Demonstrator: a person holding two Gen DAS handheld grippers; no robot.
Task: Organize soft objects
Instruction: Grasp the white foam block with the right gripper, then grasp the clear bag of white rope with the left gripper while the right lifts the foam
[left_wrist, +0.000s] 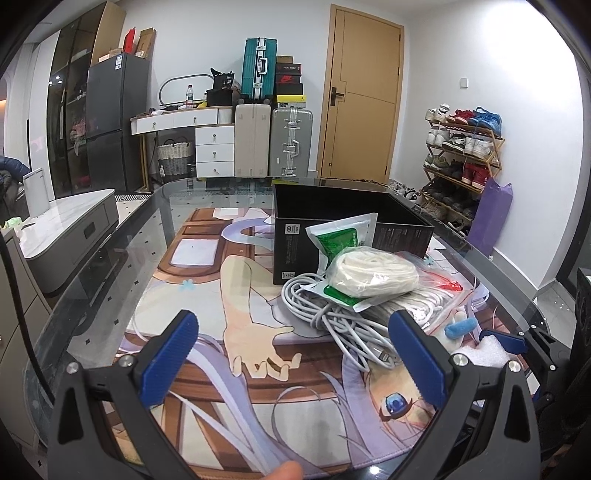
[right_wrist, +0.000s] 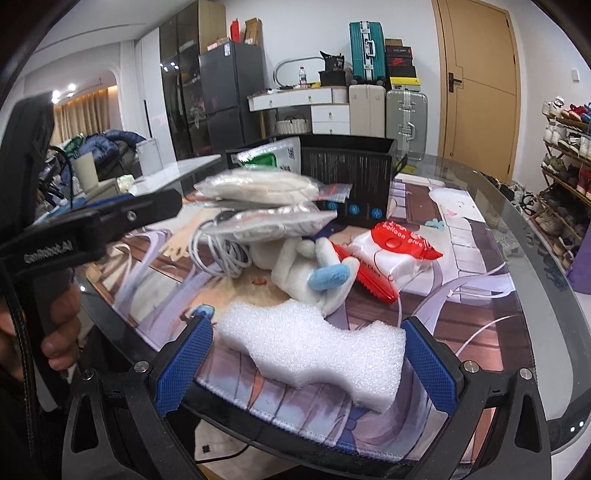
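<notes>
My right gripper is open, with a white foam block lying on the mat between its blue pads. Beyond the block lie a white plush toy with a blue part and a red-and-white packet. My left gripper is open over the printed mat, nothing between its fingers. Just ahead of it, to the right, sits a grey cable bundle with a bagged white rope coil on top. Behind stands an open black box with a green-and-white bag leaning on it.
The printed mat covers a round glass table whose edge curves close on both sides. A hand holds the left tool's handle. Across the room are suitcases, a door and a shoe rack.
</notes>
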